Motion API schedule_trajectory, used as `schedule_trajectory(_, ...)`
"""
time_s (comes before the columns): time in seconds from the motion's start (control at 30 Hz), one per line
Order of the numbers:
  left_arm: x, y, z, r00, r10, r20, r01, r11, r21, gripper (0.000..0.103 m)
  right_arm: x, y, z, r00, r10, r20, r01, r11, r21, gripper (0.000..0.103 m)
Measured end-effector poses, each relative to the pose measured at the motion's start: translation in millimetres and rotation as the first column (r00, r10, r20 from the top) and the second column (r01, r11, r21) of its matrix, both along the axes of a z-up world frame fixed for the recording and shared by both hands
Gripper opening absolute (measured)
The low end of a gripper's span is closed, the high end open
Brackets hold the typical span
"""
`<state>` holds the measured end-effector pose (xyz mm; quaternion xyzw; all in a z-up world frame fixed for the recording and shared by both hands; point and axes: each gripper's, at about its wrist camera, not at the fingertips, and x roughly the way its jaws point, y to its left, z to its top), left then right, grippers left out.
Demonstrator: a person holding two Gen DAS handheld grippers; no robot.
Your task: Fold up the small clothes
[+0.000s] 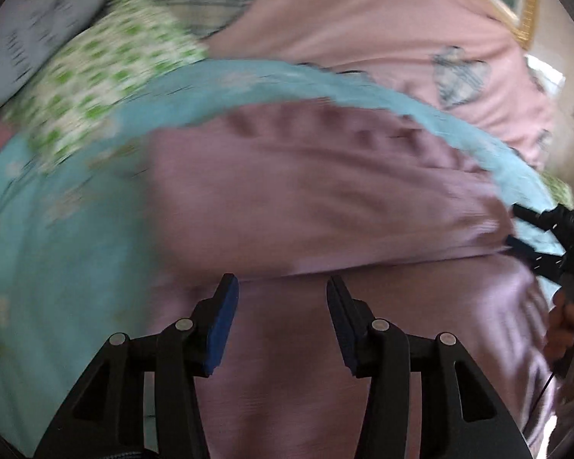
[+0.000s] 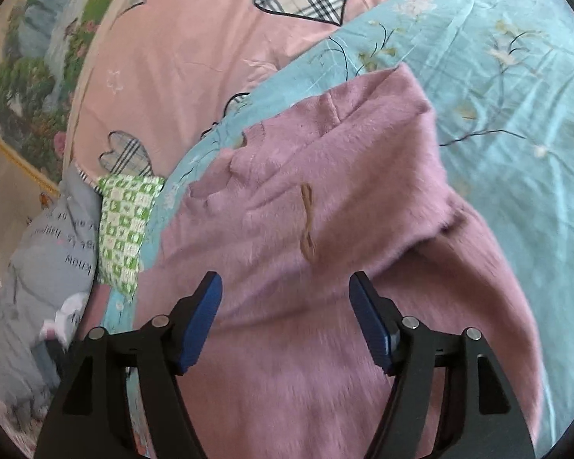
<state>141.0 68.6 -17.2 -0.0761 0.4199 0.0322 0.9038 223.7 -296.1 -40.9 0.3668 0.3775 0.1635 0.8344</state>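
Pink bedding [image 2: 180, 61] with plaid hearts lies far; a blue sheet [image 2: 516, 122] covers the bed near. On the sheet lies the purple sweater [image 2: 306, 229], partly folded. Left tongs [image 1: 281, 287] and right tongs [image 2: 285, 283] hover over it, both spread, holding nothing. A green pillow [image 2: 126, 225] and grey pillow [image 2: 46, 260] sit at the left.

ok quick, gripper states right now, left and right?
Left gripper: open, holding nothing, over the purple sweater.
Right gripper: open, holding nothing, also over the sweater.
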Motion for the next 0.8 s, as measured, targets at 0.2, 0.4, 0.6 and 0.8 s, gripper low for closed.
schedule_trajectory(0.2,6,44,-25,0.993,0.101,-0.054,-0.100,0.995,0.029,0.048,37,26,-18,0.996,0.014,-0.083,-0.014,1.000,0.001,0.070)
schedule_trajectory(0.4,29,44,-29,0.992,0.122,-0.044,-0.119,0.991,0.062,0.049,49,51,48,0.994,0.084,0.070,-0.081,0.995,-0.051,0.012)
schedule_trajectory(0.6,42,78,-28,0.964,0.266,-0.015,-0.266,0.964,-0.020,0.050,16,1,88,0.973,-0.040,0.229,0.058,0.996,-0.073,0.011)
schedule_trajectory(0.8,28,79,-31,0.957,0.291,0.016,-0.289,0.955,-0.071,0.050,25,-21,10,0.996,-0.066,0.057,0.070,0.996,-0.061,0.011)
